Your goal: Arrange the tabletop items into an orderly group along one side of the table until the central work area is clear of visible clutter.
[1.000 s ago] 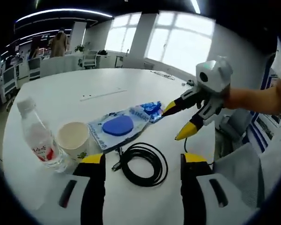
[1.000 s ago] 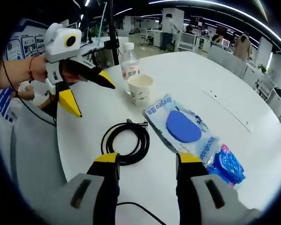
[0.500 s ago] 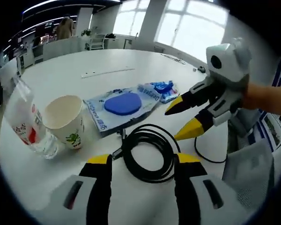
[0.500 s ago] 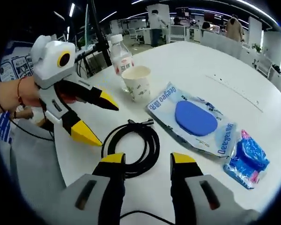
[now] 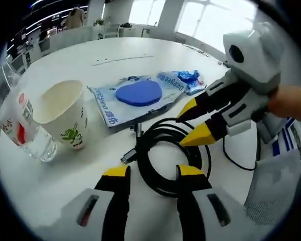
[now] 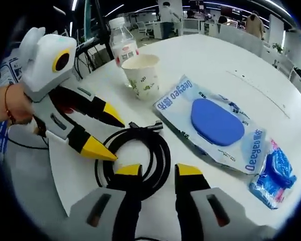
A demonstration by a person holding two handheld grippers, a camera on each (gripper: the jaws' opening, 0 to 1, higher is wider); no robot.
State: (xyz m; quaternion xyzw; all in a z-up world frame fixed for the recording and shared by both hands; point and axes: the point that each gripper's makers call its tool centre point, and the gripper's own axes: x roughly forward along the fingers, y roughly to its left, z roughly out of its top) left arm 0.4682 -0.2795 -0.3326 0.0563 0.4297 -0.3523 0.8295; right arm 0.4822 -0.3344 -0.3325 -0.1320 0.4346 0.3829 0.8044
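Coiled black cable [image 5: 166,155] [image 6: 135,158] lies on the round white table [image 5: 80,65] [image 6: 291,120], both yellow-tipped grippers, left [image 5: 153,173] [image 6: 100,134] and right [image 6: 158,171] [image 5: 194,123], parted and empty directly over it. Beyond the cable lies a blue-lidded wet-wipe pack [image 5: 135,95] [image 6: 213,123]; beside the pack stand a white paper cup [image 5: 62,113] [image 6: 142,75] and clear plastic bottle [image 5: 20,125] [image 6: 123,42], with a small blue packet [image 5: 190,80] [image 6: 276,178] at the pack's far end.

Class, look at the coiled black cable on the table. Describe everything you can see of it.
The cable is black, smooth and rubbery-looking, wound into several round loops lying flat on the white table. One end with a metal plug sticks out toward the wipes pack. Both open grippers, left and right, point at it; contact is unclear.
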